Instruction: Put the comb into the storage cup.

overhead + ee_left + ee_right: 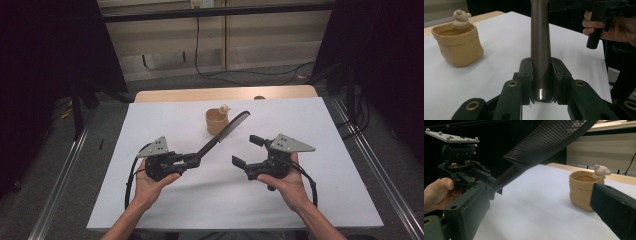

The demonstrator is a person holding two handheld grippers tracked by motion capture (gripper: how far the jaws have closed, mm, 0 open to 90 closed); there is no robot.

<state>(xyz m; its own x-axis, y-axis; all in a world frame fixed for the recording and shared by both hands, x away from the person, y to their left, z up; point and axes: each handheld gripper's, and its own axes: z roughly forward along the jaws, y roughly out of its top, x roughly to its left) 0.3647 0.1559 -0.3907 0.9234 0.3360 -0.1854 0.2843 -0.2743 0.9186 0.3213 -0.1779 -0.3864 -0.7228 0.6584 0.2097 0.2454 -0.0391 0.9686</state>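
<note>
The left gripper (196,158), clamped on the comb (227,131), held it beside the cup (216,121); the right gripper (248,150), jaws apart, likely needed to take the comb next.

High view overhead facing forward, tool views close, sharing the cup (216,121).

We see the cup (216,122) standing on the table (310,200) toward its far edge, near the middle. The comb (227,131) slants up from the left gripper (194,159); its far end passes just right of the cup, perhaps touching. The right gripper (246,151) sits right of the comb, apart.
</note>
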